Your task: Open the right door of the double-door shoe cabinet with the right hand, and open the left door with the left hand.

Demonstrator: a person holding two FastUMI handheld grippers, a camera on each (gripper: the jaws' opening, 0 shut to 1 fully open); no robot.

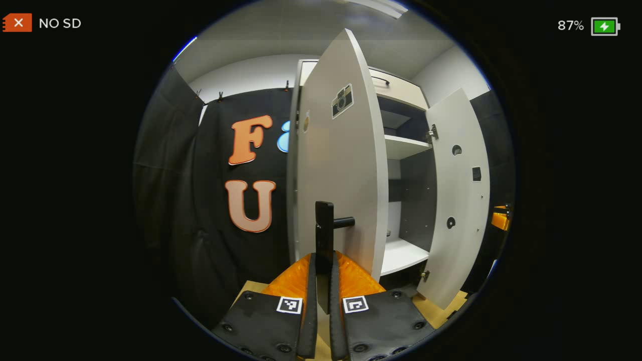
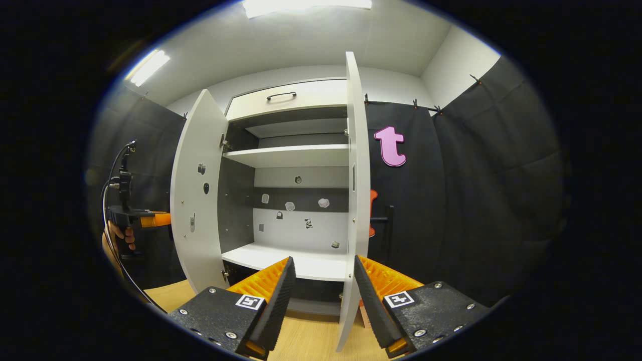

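Left gripper [image 1: 323,281]: fingers clamped on the black handle [image 1: 325,235] of the left door [image 1: 341,165], both pads pressing its vertical bar. Left door swung wide out from the shoe cabinet [image 1: 401,145], edge toward the camera, camera sticker on its face. Right gripper [image 2: 321,281]: fingers spread apart, nothing between them, just in front of the right door [image 2: 357,190]. Right door open too, seen edge-on, its dark handle on the far side. Cabinet interior exposed, white shelves [image 2: 286,155] inside, drawer with handle above. Left door [image 2: 198,195] open beside the cabinet, the other gripper [image 2: 150,219] and a hand [image 2: 120,235] behind it. Wooden floor [image 2: 306,341] below.
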